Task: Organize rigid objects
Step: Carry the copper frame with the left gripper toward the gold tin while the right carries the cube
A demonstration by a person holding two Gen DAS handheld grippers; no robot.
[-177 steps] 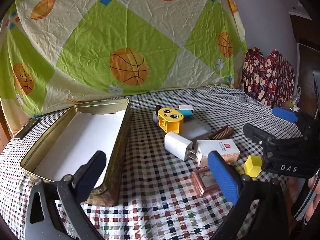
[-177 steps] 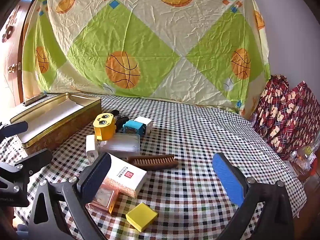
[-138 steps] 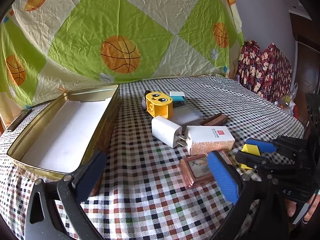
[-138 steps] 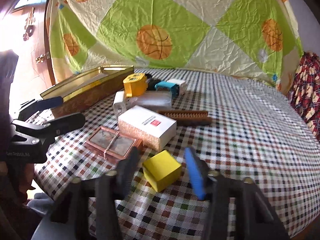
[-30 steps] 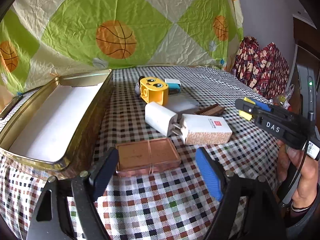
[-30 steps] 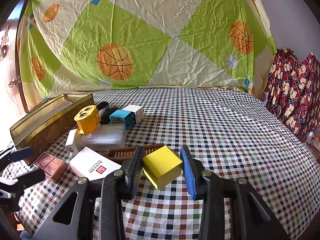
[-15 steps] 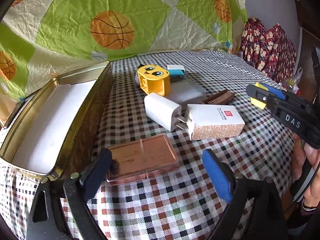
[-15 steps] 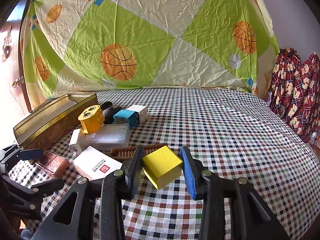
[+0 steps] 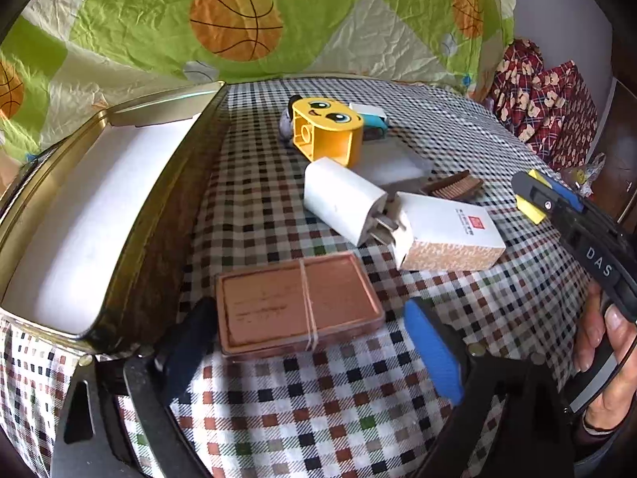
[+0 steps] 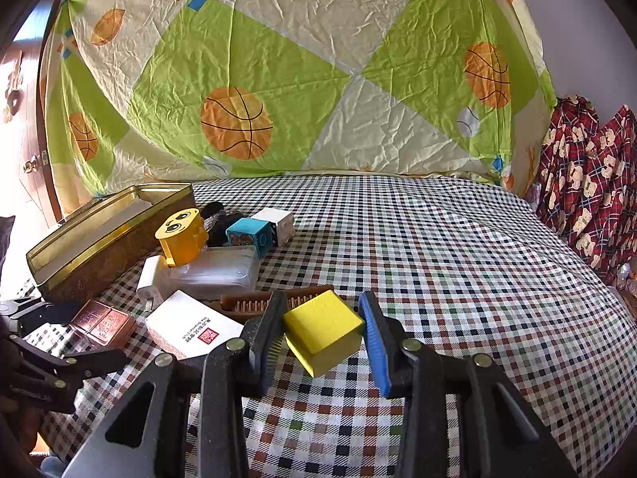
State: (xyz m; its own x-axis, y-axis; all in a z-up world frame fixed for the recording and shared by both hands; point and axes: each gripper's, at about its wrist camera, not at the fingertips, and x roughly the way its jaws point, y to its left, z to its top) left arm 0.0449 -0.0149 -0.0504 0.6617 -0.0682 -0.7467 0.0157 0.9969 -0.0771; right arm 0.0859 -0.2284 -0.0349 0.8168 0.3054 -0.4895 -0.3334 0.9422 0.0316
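Left wrist view: the left tongs (image 9: 314, 342) straddle a flat copper-coloured case (image 9: 298, 302) bound with a rubber band; the jaws are closing, with the near end of the case between them, the blue pad standing just clear of it on one side while contact on the dark pad's side cannot be told. The case lies on the checkered surface (image 9: 278, 406) just beside the brown wall of an open gold tin (image 9: 119, 215) with a white lining. Beyond the case a white box with a red mark (image 9: 446, 235) touches the prongs of a white charger plug (image 9: 342, 199), then come a brown comb (image 9: 454, 187) and a yellow face block (image 9: 326, 131). In the right wrist view, the right tongs (image 10: 318, 334) pinch a yellow cube (image 10: 322, 330), held above the cloth in front of the comb. A basketball-print sheet (image 10: 302, 71) hangs behind.
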